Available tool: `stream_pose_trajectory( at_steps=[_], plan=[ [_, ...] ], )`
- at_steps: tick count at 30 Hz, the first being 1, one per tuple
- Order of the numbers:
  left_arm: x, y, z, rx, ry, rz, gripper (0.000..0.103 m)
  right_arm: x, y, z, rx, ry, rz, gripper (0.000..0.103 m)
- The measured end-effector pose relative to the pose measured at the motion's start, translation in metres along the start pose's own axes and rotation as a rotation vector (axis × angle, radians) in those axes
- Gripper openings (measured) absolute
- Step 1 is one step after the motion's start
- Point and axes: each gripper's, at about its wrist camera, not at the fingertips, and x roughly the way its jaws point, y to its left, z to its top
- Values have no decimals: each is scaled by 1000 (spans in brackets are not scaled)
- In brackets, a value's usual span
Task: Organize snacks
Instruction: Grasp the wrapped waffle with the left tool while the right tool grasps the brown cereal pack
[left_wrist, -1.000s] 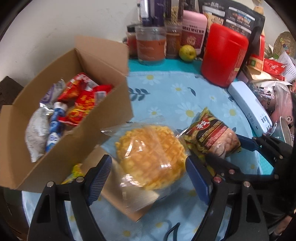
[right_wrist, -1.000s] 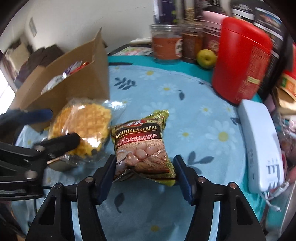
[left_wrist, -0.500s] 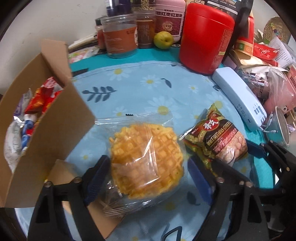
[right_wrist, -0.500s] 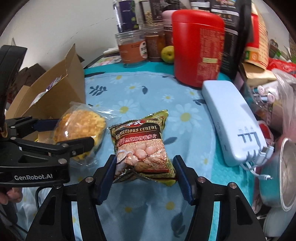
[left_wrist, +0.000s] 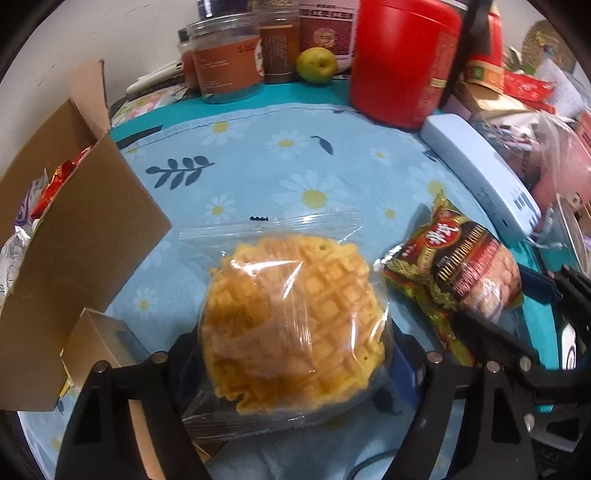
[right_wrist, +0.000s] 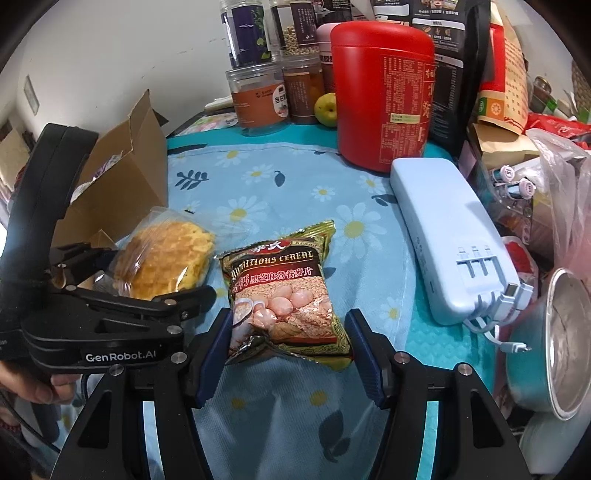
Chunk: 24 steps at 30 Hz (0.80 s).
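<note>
left gripper (left_wrist: 295, 354): low over counter, tilted fwd, jaws pinching waffle pack (left_wrist: 291, 317) at both sides; pack sits just right of cardboard box (left_wrist: 85, 240), near end off the daisy cloth (left_wrist: 258, 155).
right gripper (right_wrist: 291, 350): level w/ counter, jaws spread either side of cereal bag (right_wrist: 284, 291), left pad touching, right pad just clear. bag flat on cloth.
person's hand (right_wrist: 33, 384) on left gripper handle.
box holds red + white snack packs (left_wrist: 44, 192).

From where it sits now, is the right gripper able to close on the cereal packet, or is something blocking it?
Probably yes. The right gripper is open with the cereal packet's near end already between its fingers. The left gripper, around the wrapped waffle, sits close on the left but does not cross the gap.
</note>
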Motion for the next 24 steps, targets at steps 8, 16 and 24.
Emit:
stream_pose_trajectory(
  at_steps=[8,16,24],
  plan=[
    [-16,-19,-28,52,8,-15,82,-19,0,-22,17,10,16,60],
    [-33,-31,-65,47,20,-25,82,-40,2,-55,13,26,48,60],
    [-50,-34,-105,12,34,-23,82,-60,9,-85,-12,46,82,60]
  ],
)
